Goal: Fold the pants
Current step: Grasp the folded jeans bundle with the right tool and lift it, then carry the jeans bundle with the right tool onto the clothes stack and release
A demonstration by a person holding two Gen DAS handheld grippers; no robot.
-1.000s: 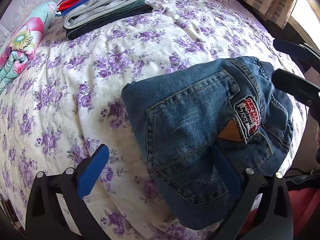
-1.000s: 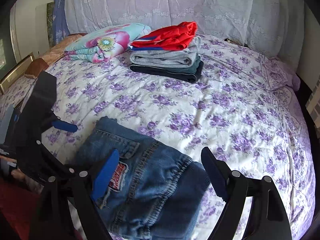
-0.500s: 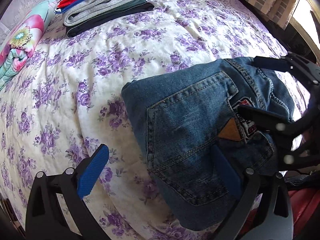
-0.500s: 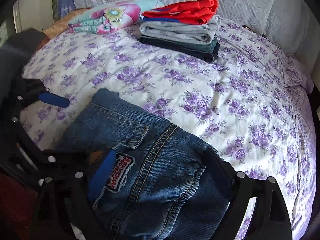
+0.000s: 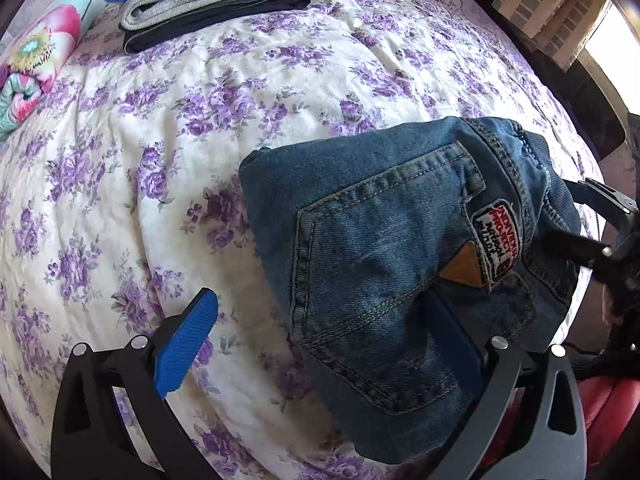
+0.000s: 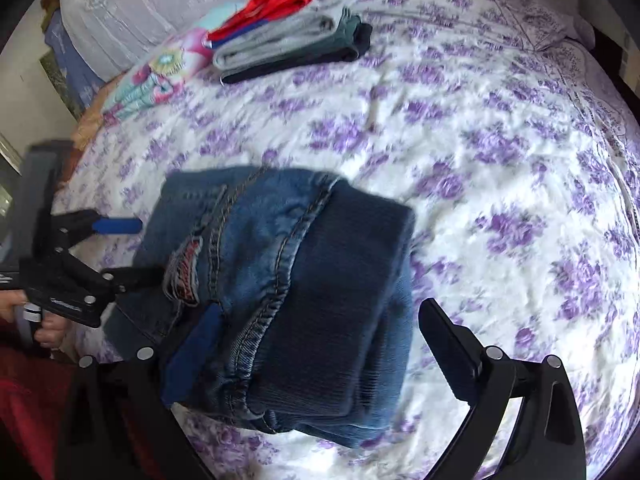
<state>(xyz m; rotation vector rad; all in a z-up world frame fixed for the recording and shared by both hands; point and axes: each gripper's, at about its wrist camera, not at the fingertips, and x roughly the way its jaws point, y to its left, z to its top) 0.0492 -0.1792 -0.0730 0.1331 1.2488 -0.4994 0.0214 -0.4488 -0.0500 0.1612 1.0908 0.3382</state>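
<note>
A folded pair of blue denim pants with a ribbed dark waistband and an embroidered pocket patch (image 5: 384, 248) lies as a compact bundle near the front edge of the bed with the white, purple-flowered quilt (image 5: 208, 128), well apart from the stack of folded red, grey and dark garments (image 5: 208, 4) and the rolled floral pillow (image 5: 36, 60) at the far side. The left claw (image 5: 320, 344) stands released and wide, its one blue pad (image 5: 186, 354) over bare quilt and the other pad at the lower edge of the denim, under or against the bundle; which of the two cannot be told. The right claw (image 6: 324, 344) is opening at the waistband end, with the thick folded edge (image 6: 320, 320) between its jaws; its dark right pad stands clear of the cloth, while whether the blue left pad (image 6: 192, 356) merely brushes the denim is blurred. The fold looks nearly done, and the step in hand appears to be taking hold of the bundle to finish or move it. To do it well, the right claw should straddle all layers of the waistband end, not just the top one, and close squarely, while the left claw takes the opposite end equally deep, so the bundle lifts level and the layers do not slide open. Lopsided holds would likely let the heavy denim sag and unfold.
</note>
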